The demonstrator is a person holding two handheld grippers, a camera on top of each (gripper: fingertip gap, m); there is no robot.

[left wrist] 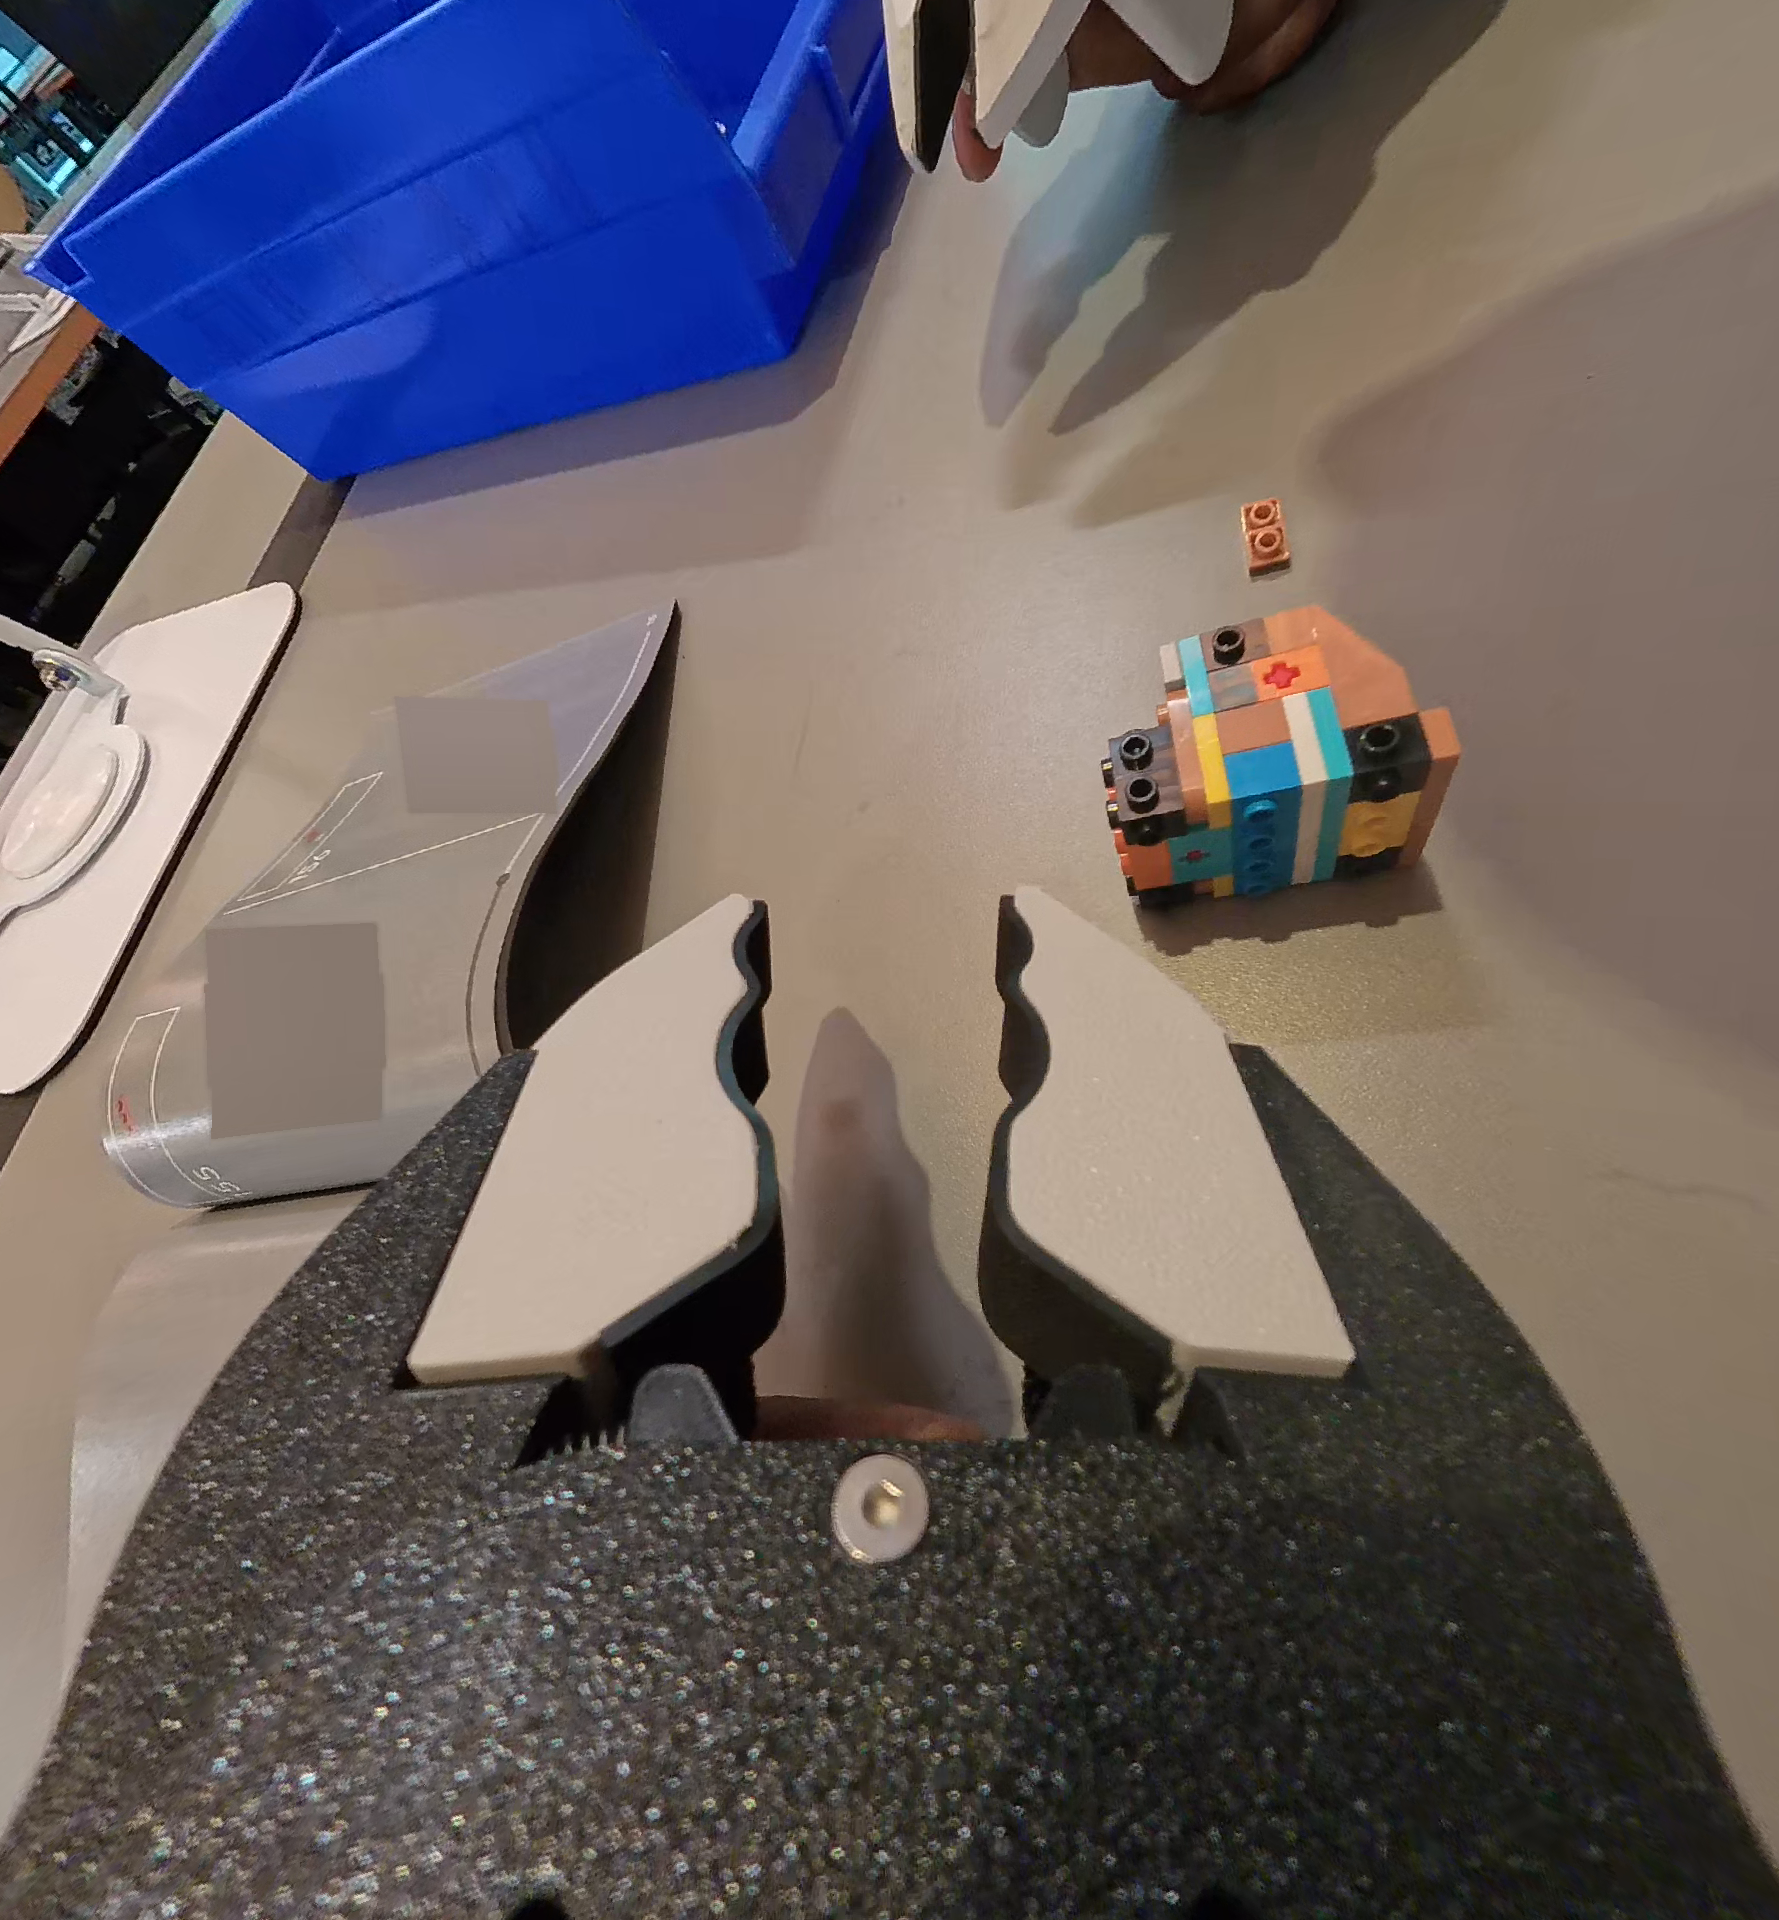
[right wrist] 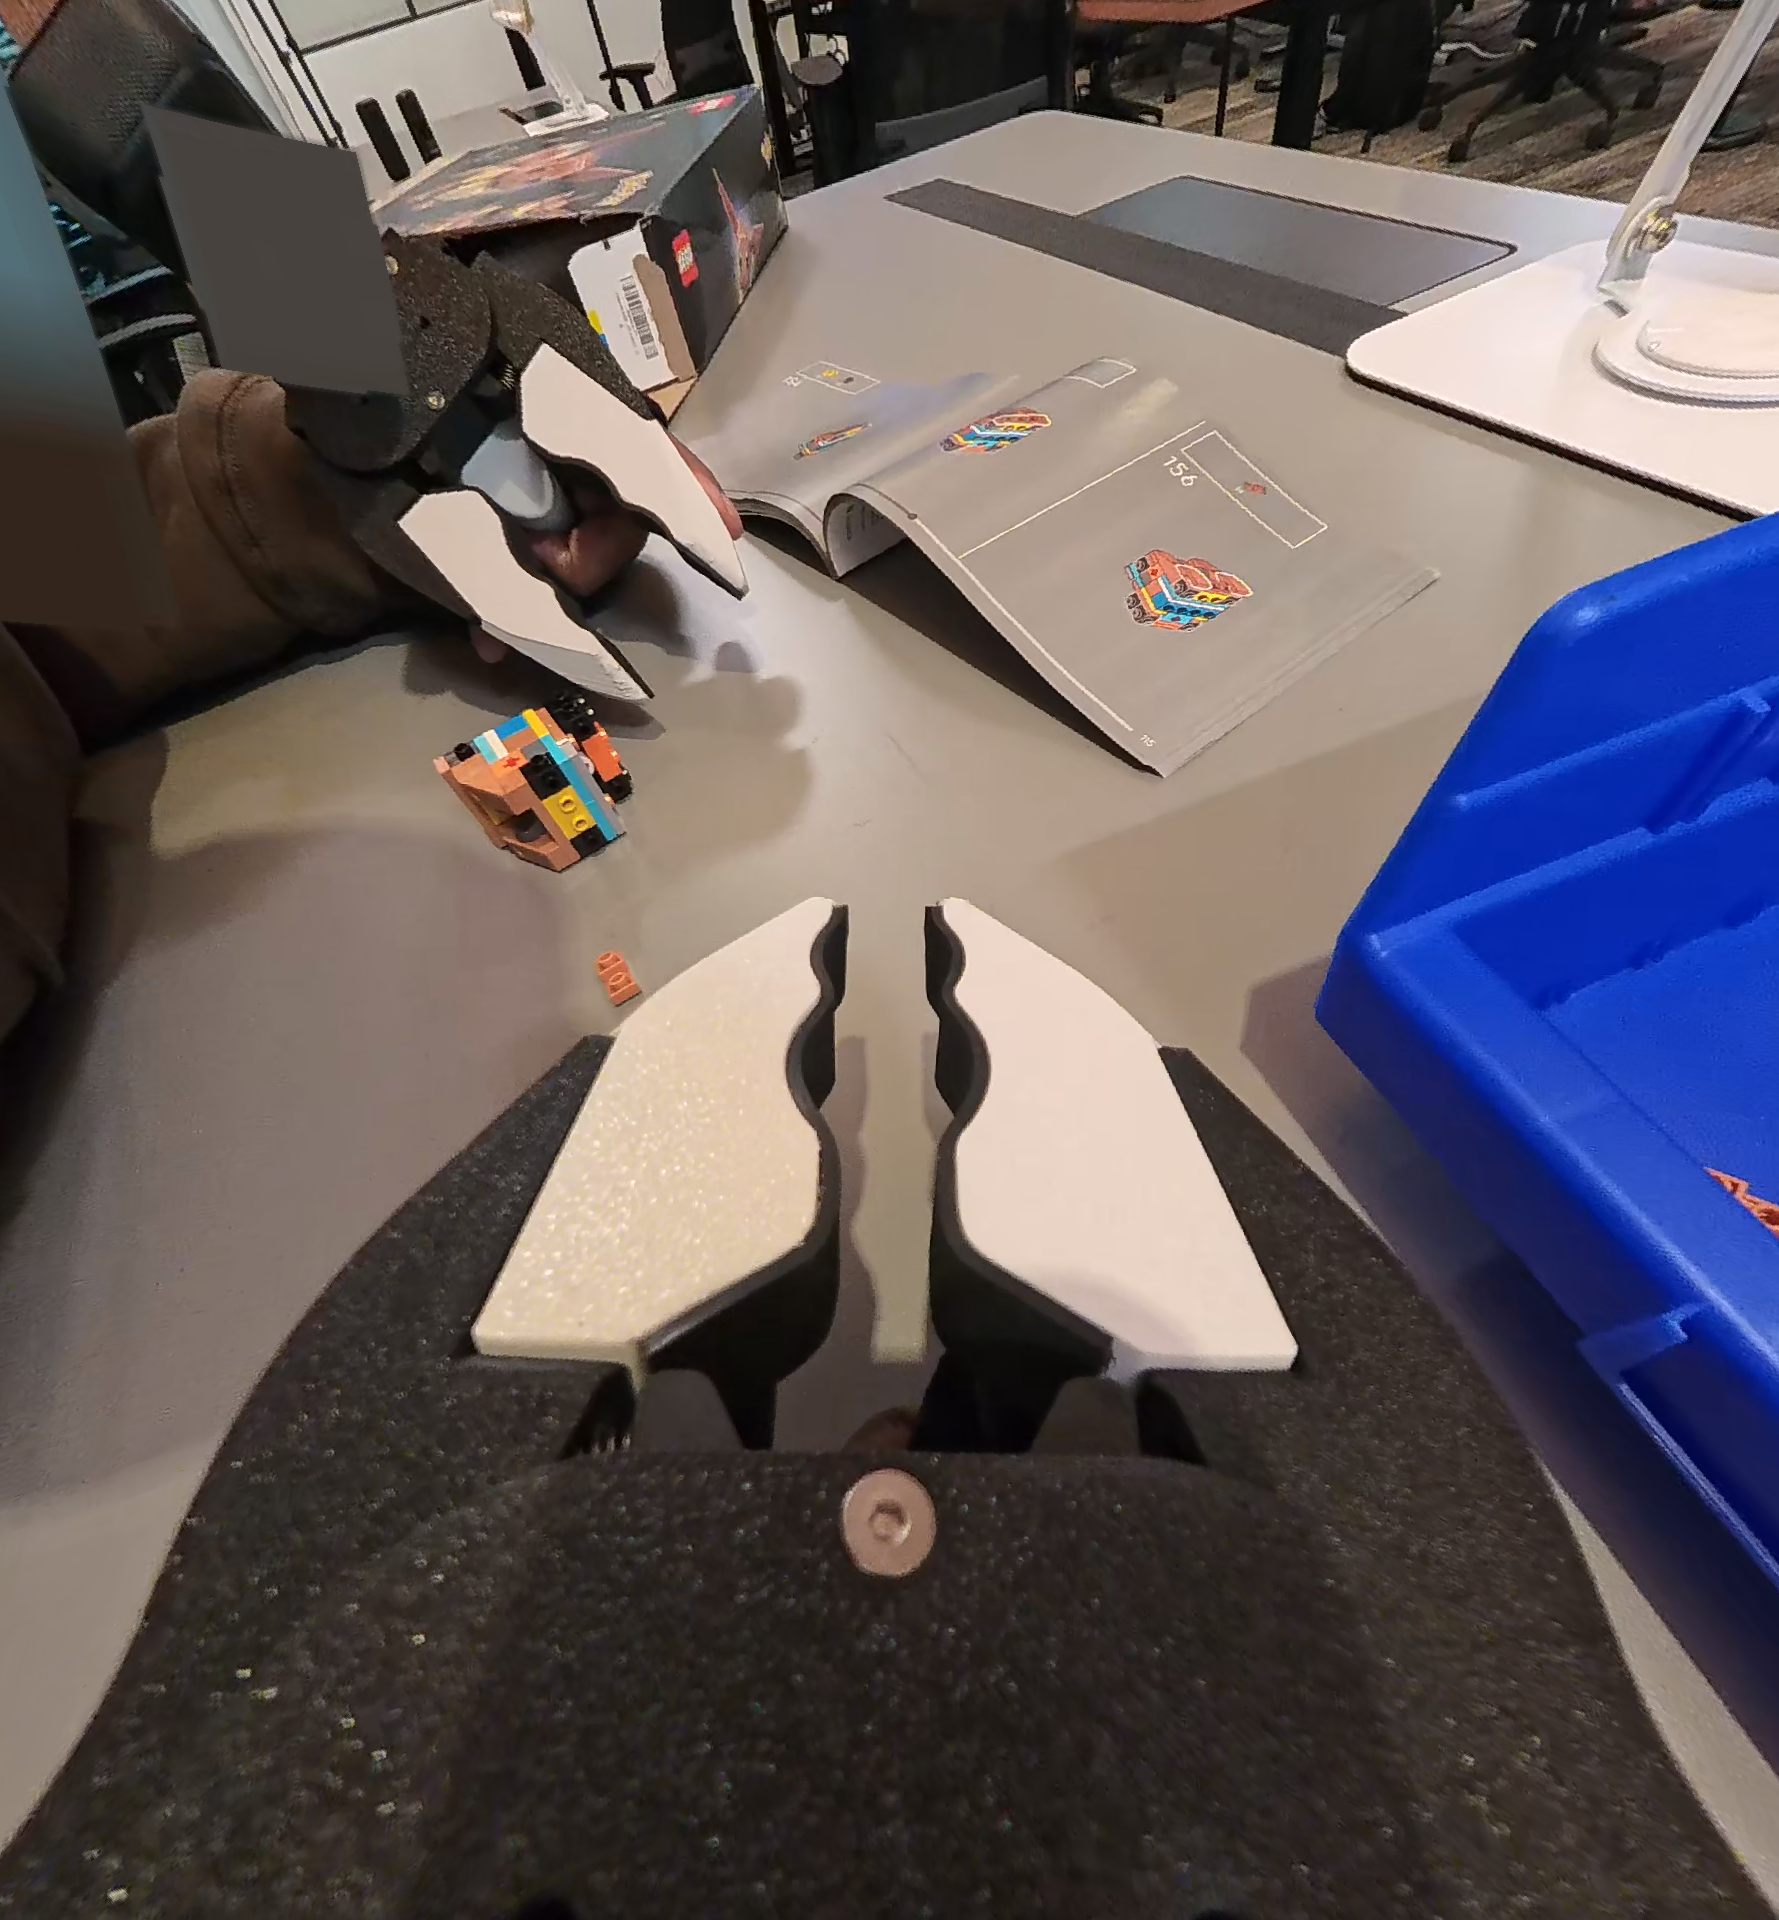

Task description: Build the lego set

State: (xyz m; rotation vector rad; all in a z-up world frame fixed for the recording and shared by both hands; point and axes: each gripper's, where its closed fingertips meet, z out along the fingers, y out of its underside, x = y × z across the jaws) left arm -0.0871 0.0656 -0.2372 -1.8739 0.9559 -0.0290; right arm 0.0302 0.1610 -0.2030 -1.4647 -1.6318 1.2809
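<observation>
Noted both tongs empty: left gripper (left wrist: 880,914) spread wide above bare table, right gripper (right wrist: 885,914) parted only narrowly, neither touching the half-built block model (left wrist: 1280,758) lying on its side just beside the loose brown plate (left wrist: 1266,537). Judged the step in hand as fetching that plate, best approached low, nipped across its short sides with studs kept up, the model braced before pressing on. Recorded a smooth grey table (right wrist: 968,810) carrying an open instruction booklet (right wrist: 1124,561), blue bin (right wrist: 1591,1039) and set box (right wrist: 604,239), with office chairs beyond
</observation>
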